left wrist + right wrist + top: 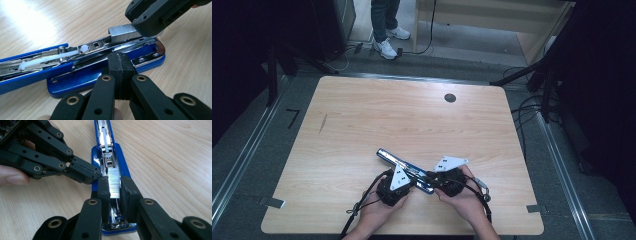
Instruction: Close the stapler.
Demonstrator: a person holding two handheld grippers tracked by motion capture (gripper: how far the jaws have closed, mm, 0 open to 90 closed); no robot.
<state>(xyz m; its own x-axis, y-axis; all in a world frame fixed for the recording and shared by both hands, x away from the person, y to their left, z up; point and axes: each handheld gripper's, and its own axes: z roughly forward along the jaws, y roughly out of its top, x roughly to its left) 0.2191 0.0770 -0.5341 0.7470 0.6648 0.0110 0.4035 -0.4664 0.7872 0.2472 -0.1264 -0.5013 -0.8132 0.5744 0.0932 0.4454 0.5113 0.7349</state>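
Observation:
A blue stapler [398, 163] lies opened out flat near the front of the wooden table [412, 115]; its metal magazine channel [100, 53] faces up. My right gripper [115, 186] is shut on a strip of staples [114, 182] and holds it over the channel at the front end of the stapler [125, 170]. In the left gripper view the strip of staples [122, 33] sticks out from the right gripper [160, 15]. My left gripper [121, 67] is shut with nothing between its jaws, its tip against the side of the stapler [82, 80]. The white pusher [50, 60] sits far back.
A round cable hole [450, 98] lies in the table's far right part. A short dark mark [323, 123] is at the left. Beyond the far edge stand a person's legs [387, 30] and a wooden desk [492, 15]; cables run on the floor.

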